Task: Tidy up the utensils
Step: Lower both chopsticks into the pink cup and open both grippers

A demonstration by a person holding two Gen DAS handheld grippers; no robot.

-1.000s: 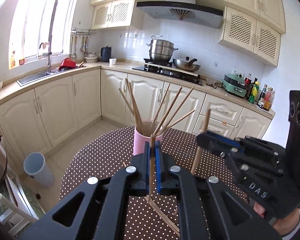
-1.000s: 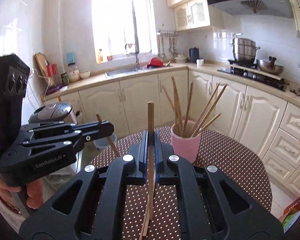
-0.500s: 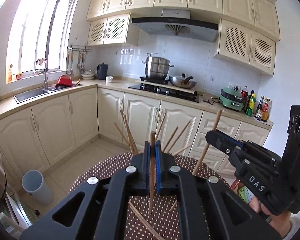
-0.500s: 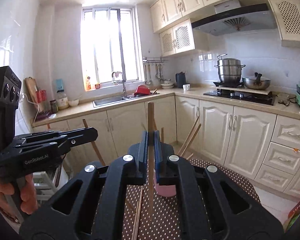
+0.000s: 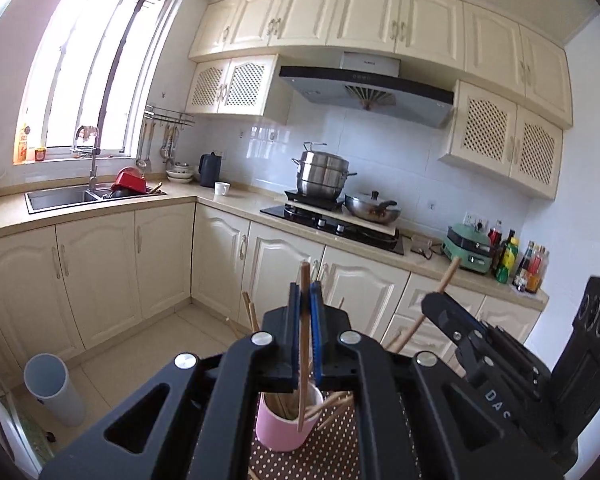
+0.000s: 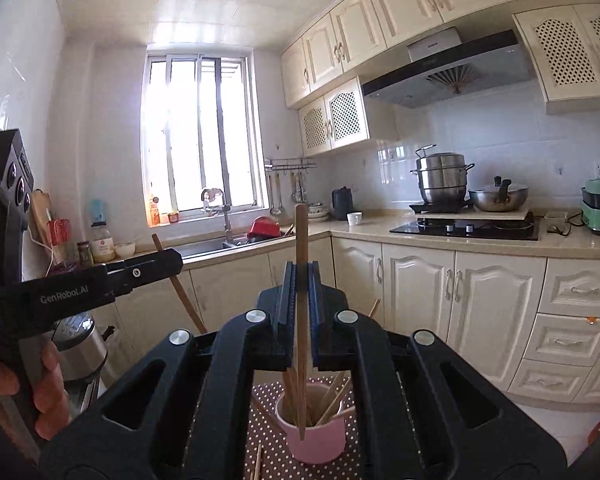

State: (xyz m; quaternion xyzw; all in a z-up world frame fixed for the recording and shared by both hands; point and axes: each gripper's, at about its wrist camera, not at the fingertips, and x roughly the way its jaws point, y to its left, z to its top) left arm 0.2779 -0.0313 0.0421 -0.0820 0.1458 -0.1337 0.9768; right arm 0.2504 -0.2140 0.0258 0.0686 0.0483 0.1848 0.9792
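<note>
A pink cup (image 5: 284, 430) with several wooden chopsticks in it stands on the brown dotted table (image 5: 336, 454). My left gripper (image 5: 305, 294) is shut on an upright chopstick (image 5: 302, 380) whose lower end hangs at the cup's mouth. At the right, my right gripper (image 5: 436, 306) holds a slanted chopstick (image 5: 446, 280). In the right wrist view, my right gripper (image 6: 301, 276) is shut on an upright chopstick (image 6: 301, 232) over the cup (image 6: 320, 446). My left gripper (image 6: 168, 262), in a hand (image 6: 48, 384), holds its chopstick (image 6: 180, 288).
Loose chopsticks (image 6: 257, 462) lie on the table (image 6: 268, 432) in front of the cup. Beyond the table are cream cabinets, a sink counter and a stove with pots (image 5: 324, 176). A grey bin (image 5: 54, 388) stands on the floor and a rice cooker (image 6: 80, 344) at the left.
Both grippers have risen with their chopsticks and tilted up. The cup has dropped low in both views, and the chopsticks' lower ends now hang at its mouth.
</note>
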